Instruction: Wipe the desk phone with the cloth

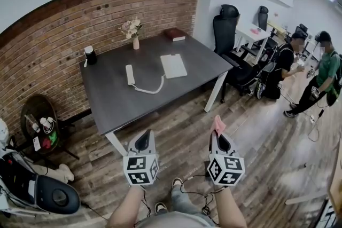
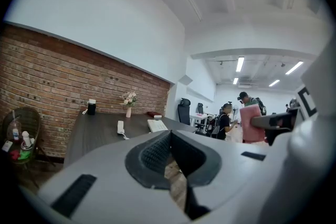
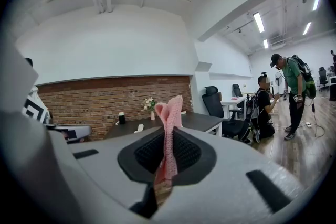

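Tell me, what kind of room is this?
Most likely an office. A dark desk holds a phone, black swivel chairs stand beside it, and more white desks sit farther back.

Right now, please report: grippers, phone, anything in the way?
Left gripper shut, empty. Right gripper shut on pink knitted cloth. White desk phone on dark grey table, untouched, ahead. Nothing in between.

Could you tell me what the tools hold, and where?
The right tool pinches the bunched pink cloth, one end poking past the jaws; the left tool holds nothing.
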`<state>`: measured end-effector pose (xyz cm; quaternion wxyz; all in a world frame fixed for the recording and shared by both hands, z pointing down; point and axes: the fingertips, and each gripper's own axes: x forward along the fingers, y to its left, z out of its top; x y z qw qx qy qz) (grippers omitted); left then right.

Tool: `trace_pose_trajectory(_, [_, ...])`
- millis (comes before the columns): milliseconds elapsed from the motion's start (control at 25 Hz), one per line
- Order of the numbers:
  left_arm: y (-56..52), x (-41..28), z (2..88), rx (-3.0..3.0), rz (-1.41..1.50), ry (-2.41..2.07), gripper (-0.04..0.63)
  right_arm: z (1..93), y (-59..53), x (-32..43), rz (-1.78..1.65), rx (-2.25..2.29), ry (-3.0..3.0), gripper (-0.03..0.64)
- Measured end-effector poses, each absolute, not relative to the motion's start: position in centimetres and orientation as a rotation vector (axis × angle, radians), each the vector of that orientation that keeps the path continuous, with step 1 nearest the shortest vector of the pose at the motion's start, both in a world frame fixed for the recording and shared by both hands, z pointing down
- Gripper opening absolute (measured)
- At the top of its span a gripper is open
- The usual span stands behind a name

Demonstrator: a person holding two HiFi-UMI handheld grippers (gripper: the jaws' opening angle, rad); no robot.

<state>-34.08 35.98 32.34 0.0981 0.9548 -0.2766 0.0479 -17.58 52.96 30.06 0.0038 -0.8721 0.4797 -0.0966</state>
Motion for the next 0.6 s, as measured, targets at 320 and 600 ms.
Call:
trace_pose_trajectory(320, [30.9,-28.3,32.0,2.820,0.129,-0.865,0.005,29.9,47.6,-11.6,-0.284,-2.711,1.554,0.021])
trace_pose_trajectory(600, [26.6,-22.6,30.8,2.820,0.117,-0.907,0.005,29.2,43.1,-5.6,-0.277,-2.693,1.592,0.021])
